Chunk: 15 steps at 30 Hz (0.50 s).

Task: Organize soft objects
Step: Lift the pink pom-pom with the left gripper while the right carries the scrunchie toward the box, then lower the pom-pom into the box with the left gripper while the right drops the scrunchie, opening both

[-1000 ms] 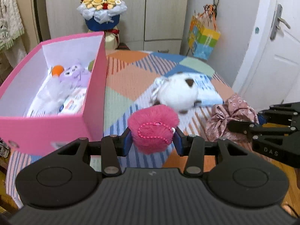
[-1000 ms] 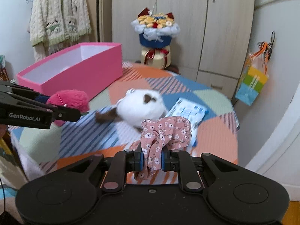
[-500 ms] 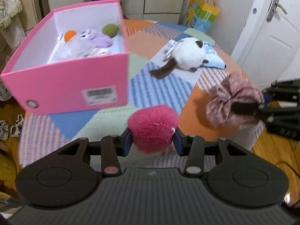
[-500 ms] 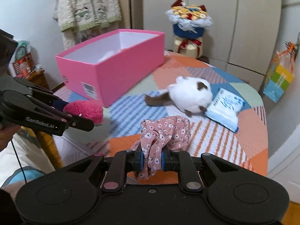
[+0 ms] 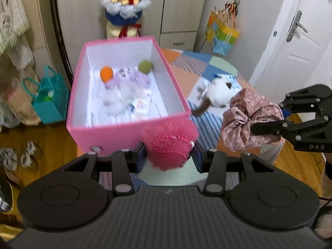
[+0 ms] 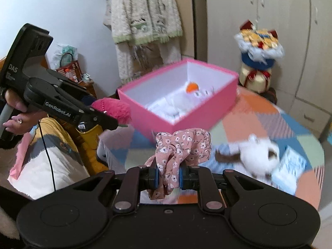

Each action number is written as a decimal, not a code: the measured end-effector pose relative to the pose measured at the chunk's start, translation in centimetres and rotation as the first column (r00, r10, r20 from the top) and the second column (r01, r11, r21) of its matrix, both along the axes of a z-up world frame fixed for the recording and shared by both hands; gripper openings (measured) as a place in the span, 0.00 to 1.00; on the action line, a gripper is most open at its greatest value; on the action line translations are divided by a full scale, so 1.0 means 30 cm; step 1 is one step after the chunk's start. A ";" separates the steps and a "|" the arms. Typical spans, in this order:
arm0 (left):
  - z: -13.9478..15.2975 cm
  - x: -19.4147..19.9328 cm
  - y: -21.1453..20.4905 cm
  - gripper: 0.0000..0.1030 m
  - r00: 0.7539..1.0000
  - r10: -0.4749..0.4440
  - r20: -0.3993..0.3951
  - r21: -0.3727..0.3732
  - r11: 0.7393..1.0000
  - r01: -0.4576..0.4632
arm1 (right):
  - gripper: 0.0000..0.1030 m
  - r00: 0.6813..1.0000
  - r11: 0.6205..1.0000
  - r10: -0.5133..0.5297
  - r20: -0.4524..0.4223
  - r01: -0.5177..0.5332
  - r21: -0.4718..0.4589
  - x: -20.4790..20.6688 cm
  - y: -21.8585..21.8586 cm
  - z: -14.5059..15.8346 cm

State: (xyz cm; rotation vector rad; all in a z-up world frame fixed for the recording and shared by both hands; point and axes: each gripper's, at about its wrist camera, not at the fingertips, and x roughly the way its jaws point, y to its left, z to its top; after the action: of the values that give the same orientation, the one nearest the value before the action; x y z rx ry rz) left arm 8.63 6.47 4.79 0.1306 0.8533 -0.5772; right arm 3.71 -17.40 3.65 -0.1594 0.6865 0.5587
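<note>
My left gripper (image 5: 169, 157) is shut on a fluffy pink pompom (image 5: 169, 143) with a bead loop, held in the air just before the near end of the open pink box (image 5: 157, 49). The pompom also shows in the right wrist view (image 6: 113, 110). My right gripper (image 6: 168, 176) is shut on a pink floral scrunchie (image 6: 182, 145), seen too in the left wrist view (image 5: 249, 116), right of the box. The box (image 6: 207, 112) holds soft toys with an orange ball (image 5: 106, 73) and a green ball (image 5: 145, 66). A white plush cat (image 5: 220, 92) lies on the table.
The table has a patchwork cloth (image 5: 199, 66). A blue tissue pack (image 6: 290, 164) lies beside the cat (image 6: 259, 155). A bouquet (image 5: 124, 6) stands behind the box. A teal bag (image 5: 48, 101) and shoes (image 5: 18, 157) are on the floor at left. A door (image 5: 300, 41) is right.
Both grippers have risen and pulled back to the near end of the box, each still gripping its item. The views now look down into the box from its short end.
</note>
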 end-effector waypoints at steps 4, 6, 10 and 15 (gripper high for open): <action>0.024 0.073 0.020 0.43 0.999 -0.001 0.048 0.001 1.000 0.001 | 0.21 0.998 0.999 0.033 0.048 -0.034 0.023 0.074 0.058 0.045; 0.006 0.130 0.030 0.43 0.998 0.022 0.059 -0.035 0.999 -0.020 | 0.21 0.995 0.997 0.054 0.085 -0.058 0.048 0.130 0.082 0.035; -0.036 0.237 0.023 0.43 0.995 0.051 0.087 -0.034 0.998 -0.049 | 0.21 0.991 0.997 0.051 0.126 -0.058 0.049 0.252 0.147 -0.003; -0.071 0.379 -0.005 0.43 0.989 0.081 0.125 0.019 0.996 -0.084 | 0.21 0.991 0.998 0.050 0.121 -0.055 0.039 0.428 0.197 -0.019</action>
State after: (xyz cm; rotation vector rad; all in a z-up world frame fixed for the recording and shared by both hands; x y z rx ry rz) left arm 20.00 6.32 2.66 0.1512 0.7410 -0.4759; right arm 16.54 -11.49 3.09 -0.1706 0.5549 0.6084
